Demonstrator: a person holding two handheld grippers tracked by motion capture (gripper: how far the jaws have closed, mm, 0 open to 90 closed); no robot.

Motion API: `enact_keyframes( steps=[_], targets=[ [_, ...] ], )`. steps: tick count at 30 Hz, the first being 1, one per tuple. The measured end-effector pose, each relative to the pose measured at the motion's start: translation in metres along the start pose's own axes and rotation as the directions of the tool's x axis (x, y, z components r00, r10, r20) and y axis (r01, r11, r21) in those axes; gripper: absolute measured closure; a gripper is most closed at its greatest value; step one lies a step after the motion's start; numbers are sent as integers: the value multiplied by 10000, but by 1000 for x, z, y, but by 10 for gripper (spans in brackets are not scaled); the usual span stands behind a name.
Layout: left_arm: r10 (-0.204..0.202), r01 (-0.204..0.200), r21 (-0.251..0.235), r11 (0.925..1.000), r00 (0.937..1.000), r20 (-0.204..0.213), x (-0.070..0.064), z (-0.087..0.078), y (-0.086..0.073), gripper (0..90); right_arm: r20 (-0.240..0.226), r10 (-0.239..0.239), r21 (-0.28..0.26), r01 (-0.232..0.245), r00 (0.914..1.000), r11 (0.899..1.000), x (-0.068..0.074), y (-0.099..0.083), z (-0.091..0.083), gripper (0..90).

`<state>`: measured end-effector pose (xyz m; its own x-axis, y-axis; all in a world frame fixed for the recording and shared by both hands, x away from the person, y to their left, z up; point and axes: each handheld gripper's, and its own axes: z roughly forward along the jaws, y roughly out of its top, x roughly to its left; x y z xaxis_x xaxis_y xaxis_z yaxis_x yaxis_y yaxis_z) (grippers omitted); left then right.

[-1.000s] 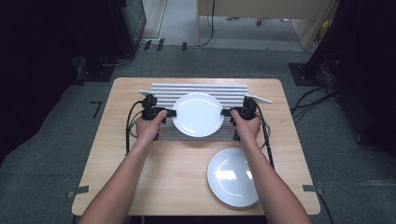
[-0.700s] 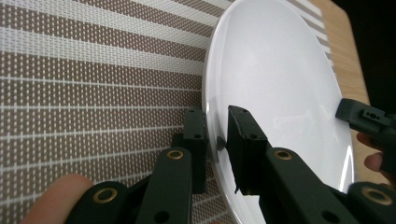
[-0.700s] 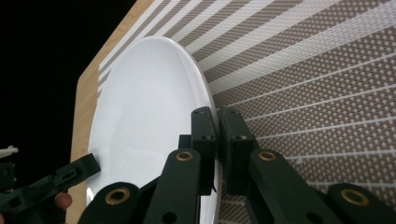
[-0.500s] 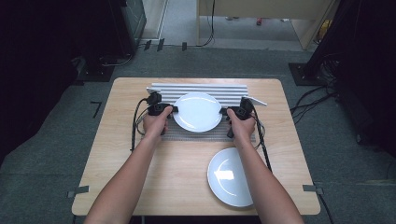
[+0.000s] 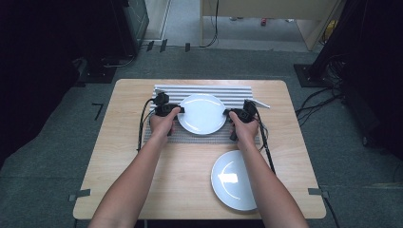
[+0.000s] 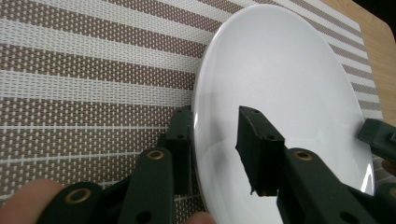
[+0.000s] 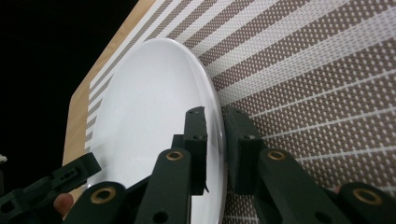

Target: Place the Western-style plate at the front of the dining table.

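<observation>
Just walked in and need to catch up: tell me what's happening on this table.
A person holds a white plate over a striped placemat, with a gripper at each side of its rim. The right gripper looks clamped on the rim. The left gripper straddles the opposite rim, its jaws set apart. A second white plate lies on the wooden table nearer the person, untouched.

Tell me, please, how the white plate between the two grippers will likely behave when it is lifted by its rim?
The white plate looks rigid, so it should not bend. Its glossy surface, seen in both gripper views, may slip in the jaws. The left gripper and right gripper hold opposite edges, which probably limits tilting.
</observation>
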<state>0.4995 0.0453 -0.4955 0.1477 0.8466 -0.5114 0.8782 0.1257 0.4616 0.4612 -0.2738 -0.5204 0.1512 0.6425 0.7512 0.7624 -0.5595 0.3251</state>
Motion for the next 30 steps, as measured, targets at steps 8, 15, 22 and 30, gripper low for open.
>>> enact_keyframes(
  steps=[8,15,22,30],
  targets=[
    [220,-209,-589,9980,9996,185,1,-1,-4,509,-274,-384,-264,377,9989,9989,-1,0,1,718],
    [786,-790,-1322,9881,9969,-78,1,-15,-7,431,10,-1267,-694,1264,9919,9895,3,3,-10,625],
    [1474,-1508,-1445,9780,9885,-340,6,-32,-17,364,-205,-2254,-759,2232,9741,9718,10,-1,-30,503],
    [2332,-2408,-962,9658,9688,-836,1,-51,-28,231,-169,-3531,-866,3505,9354,9326,12,-8,-56,434]
  ],
)
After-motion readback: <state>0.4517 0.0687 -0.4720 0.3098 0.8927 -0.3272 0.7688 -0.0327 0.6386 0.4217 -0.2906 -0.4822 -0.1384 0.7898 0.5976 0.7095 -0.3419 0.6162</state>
